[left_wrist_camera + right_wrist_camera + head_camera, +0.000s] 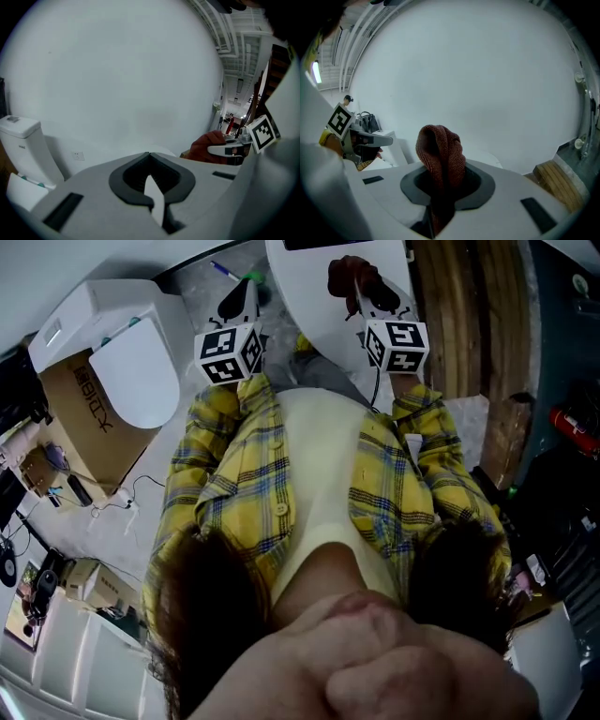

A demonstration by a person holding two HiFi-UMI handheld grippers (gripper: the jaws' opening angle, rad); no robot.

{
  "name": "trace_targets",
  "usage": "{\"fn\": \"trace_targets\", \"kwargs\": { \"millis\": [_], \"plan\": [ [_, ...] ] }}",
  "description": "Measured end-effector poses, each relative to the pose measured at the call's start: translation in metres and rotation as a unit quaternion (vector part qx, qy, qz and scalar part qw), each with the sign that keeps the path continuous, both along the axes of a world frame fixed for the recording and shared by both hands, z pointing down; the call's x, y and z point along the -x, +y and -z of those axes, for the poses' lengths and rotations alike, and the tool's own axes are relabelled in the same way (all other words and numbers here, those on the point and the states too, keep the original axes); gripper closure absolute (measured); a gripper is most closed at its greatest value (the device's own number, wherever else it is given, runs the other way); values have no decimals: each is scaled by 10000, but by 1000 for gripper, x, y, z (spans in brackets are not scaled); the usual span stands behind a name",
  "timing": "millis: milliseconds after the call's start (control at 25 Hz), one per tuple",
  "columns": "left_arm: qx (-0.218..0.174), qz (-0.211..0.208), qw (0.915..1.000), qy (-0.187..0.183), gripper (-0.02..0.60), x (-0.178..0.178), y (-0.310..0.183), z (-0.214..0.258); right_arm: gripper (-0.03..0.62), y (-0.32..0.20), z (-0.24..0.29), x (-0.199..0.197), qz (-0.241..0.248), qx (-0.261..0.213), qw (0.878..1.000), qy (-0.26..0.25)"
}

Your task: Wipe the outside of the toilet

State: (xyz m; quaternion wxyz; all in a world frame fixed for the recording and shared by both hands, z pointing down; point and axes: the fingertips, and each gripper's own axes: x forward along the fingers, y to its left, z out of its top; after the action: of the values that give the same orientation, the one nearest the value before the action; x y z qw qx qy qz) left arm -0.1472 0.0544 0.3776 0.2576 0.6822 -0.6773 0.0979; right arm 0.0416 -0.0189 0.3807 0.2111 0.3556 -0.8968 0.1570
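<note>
Rust-brown cloth [439,152] is bunching up from the right gripper [440,192], which is clamping it. Left gripper [153,190] is holding nothing, jaws drawn together. Toilet [122,352] is standing well off to its left, cardboard box [94,423] sitting just beside toilet.

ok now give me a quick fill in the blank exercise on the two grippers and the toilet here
1. The right gripper is shut on a reddish-brown ____.
2. The left gripper has its jaws together and holds ____.
3. In the head view, the white toilet at the left sits beside a brown cardboard ____.
Missing words: cloth; nothing; box.
</note>
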Motion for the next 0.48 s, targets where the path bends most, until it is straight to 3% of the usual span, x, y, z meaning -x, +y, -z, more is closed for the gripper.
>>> {"fn": "trace_targets", "kwargs": {
  "millis": [480],
  "plan": [
    [-19, 418, 9991, -89, 574, 15, 15, 9, 513, 2, 16, 19, 278, 15, 9995, -161]
  ]
}}
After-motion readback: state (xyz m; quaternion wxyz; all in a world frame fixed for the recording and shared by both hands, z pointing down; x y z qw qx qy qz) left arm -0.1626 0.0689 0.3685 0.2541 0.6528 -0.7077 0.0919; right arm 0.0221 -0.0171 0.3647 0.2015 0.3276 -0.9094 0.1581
